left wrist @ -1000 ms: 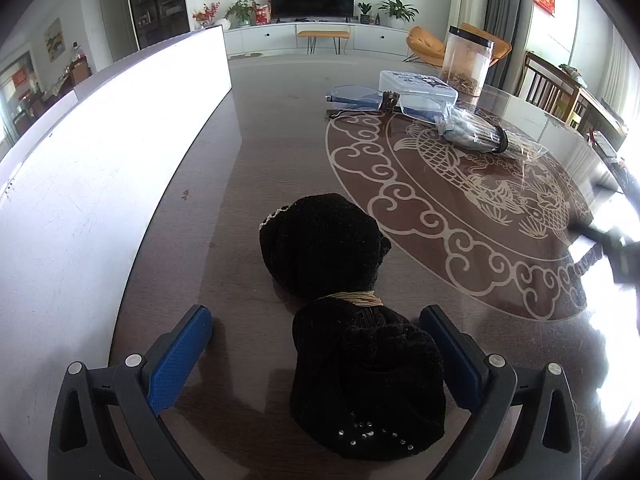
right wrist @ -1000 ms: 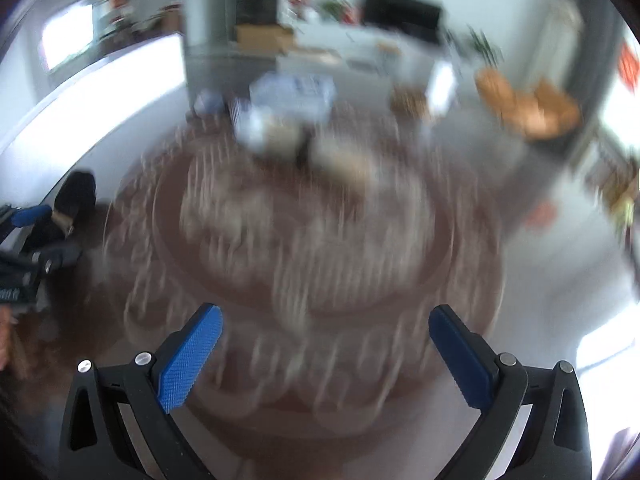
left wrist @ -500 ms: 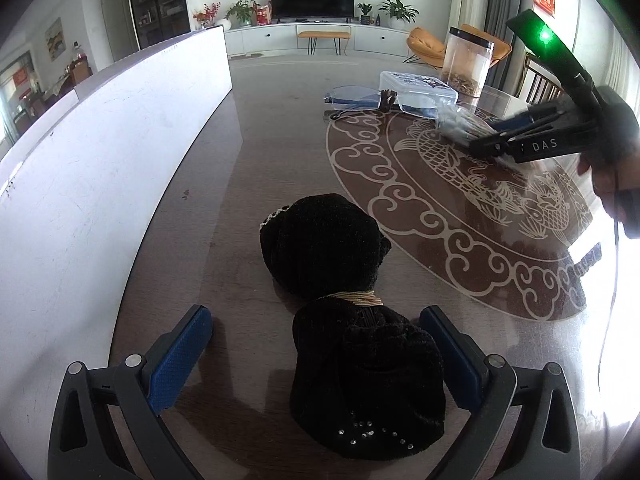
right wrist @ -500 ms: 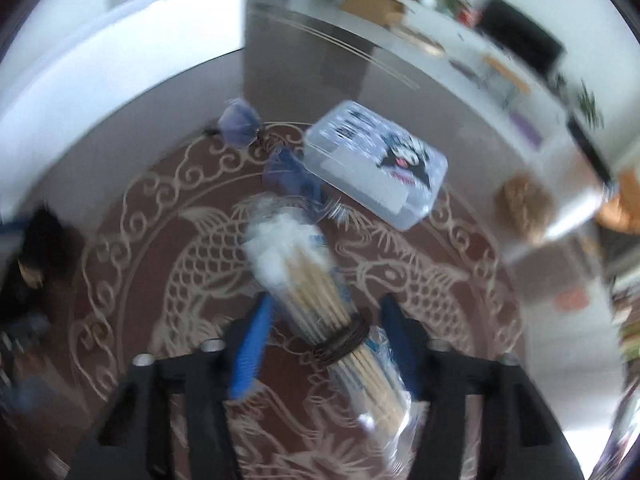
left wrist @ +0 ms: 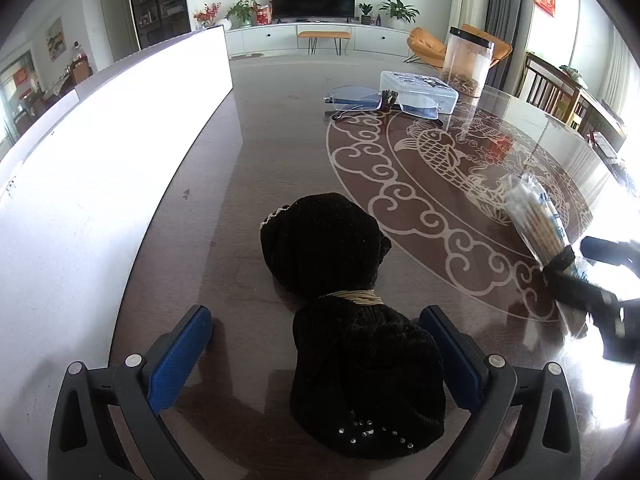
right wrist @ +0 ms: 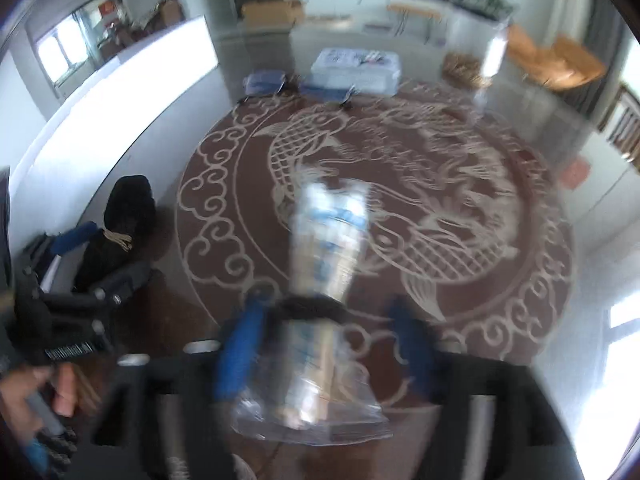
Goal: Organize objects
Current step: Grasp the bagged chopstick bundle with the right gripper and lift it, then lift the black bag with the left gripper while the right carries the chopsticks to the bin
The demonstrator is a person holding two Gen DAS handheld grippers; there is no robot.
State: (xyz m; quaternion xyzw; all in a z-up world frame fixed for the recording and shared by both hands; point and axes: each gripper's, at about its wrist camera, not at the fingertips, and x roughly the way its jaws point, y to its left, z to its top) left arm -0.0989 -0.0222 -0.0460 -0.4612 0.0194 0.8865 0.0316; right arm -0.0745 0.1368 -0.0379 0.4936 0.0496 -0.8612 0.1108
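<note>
The left claw [left wrist: 312,356] is held open over the table [left wrist: 280,152], with the near end of a black velvet pouch [left wrist: 352,312] lying between its blue pads, unpressed. The right claw [right wrist: 328,344] has just been opening; its pads are seen apart on either side of a bagged bundle of sticks [right wrist: 328,264], which lies on the fish pattern. Farther off, glasses [left wrist: 380,100], a plastic box [left wrist: 420,86] and a jar [left wrist: 468,62] are seen.
</note>
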